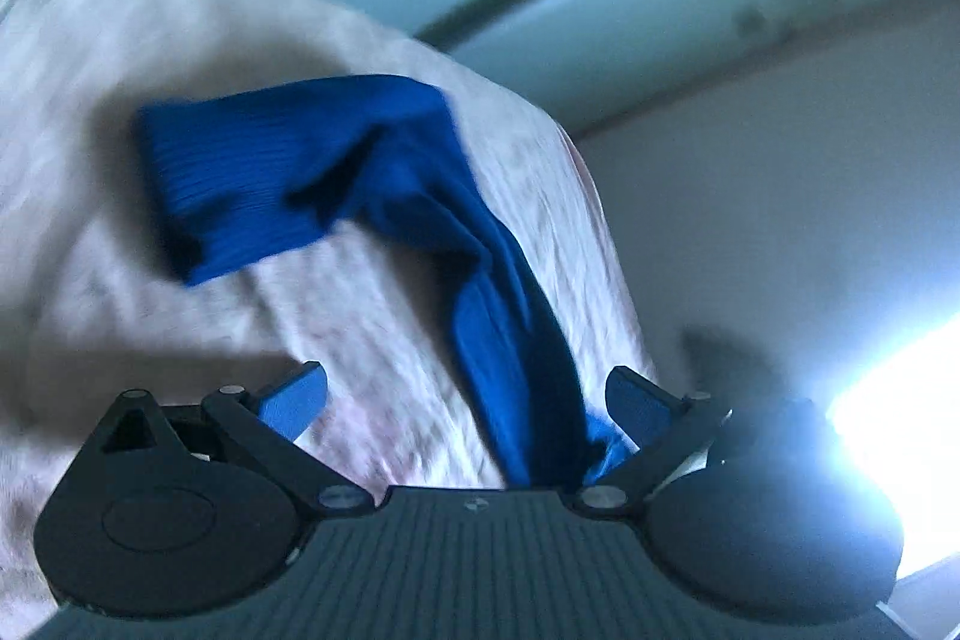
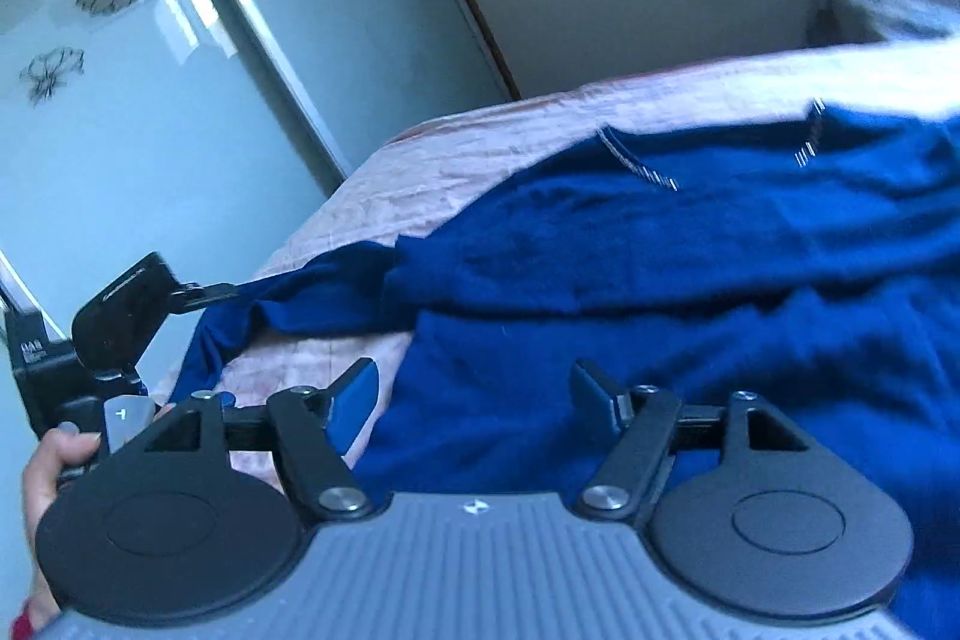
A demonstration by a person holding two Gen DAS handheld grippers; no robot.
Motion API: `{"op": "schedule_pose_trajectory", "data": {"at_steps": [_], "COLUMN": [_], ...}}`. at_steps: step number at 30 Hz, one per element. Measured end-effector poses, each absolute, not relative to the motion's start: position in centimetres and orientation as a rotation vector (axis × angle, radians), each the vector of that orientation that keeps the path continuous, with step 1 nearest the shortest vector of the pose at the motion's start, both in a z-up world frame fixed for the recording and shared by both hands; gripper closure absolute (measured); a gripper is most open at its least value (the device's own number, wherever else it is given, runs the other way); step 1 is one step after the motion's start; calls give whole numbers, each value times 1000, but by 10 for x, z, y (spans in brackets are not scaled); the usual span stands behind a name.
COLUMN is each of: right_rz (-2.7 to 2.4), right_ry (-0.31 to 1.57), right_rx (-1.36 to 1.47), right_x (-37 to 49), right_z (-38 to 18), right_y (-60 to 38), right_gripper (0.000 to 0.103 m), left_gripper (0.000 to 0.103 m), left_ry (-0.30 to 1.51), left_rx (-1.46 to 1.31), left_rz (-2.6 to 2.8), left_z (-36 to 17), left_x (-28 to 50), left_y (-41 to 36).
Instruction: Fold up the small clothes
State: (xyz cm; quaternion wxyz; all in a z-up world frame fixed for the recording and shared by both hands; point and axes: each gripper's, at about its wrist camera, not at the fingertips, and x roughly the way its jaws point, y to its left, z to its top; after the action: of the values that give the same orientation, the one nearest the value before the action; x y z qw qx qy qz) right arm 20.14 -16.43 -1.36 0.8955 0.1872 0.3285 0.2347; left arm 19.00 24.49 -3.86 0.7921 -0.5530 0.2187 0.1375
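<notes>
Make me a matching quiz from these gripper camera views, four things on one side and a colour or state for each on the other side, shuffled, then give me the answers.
Column one:
1. knit garment
2. bed sheet
3. glass door
4. right gripper

Column two:
A. pale pink and wrinkled
B. printed with flowers
C. jaws standing apart
D. deep blue

Pairs: 1-D, 2-A, 3-B, 4-C
</notes>
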Motion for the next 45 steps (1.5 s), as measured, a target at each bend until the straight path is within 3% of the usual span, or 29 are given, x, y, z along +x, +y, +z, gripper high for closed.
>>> {"op": "schedule_pose_trajectory", "data": {"at_steps": [2, 10, 11, 15, 17, 21, 36, 45], "right_rz": [482, 472, 471, 470, 467, 461, 384, 373], "right_ry": [682, 686, 685, 689, 688, 694, 729, 731], "right_rx": [392, 406, 407, 412, 409, 409, 458, 514], "right_x": [195, 187, 187, 183, 180, 174, 151, 147], "right_z": [-17, -26, -28, -31, -32, -32, -47, -51], "right_y": [-168, -175, -174, -174, -174, -178, -221, -232], "right_gripper": [33, 32, 32, 32, 33, 33, 32, 32], "left_gripper": [13, 13, 21, 77, 90, 96, 98, 99], "left_ry": [444, 352, 354, 392, 396, 371, 234, 177], "left_rx": [-1295, -1382, -1396, -1481, -1506, -1395, -466, -271], "left_rz": [330, 501, 496, 442, 444, 459, 641, 585], "left_z": [-46, -30, -31, -47, -52, -40, 129, 161], "left_x": [182, 156, 157, 157, 155, 148, 206, 230], "left_y": [260, 303, 310, 332, 338, 338, 347, 287]}}
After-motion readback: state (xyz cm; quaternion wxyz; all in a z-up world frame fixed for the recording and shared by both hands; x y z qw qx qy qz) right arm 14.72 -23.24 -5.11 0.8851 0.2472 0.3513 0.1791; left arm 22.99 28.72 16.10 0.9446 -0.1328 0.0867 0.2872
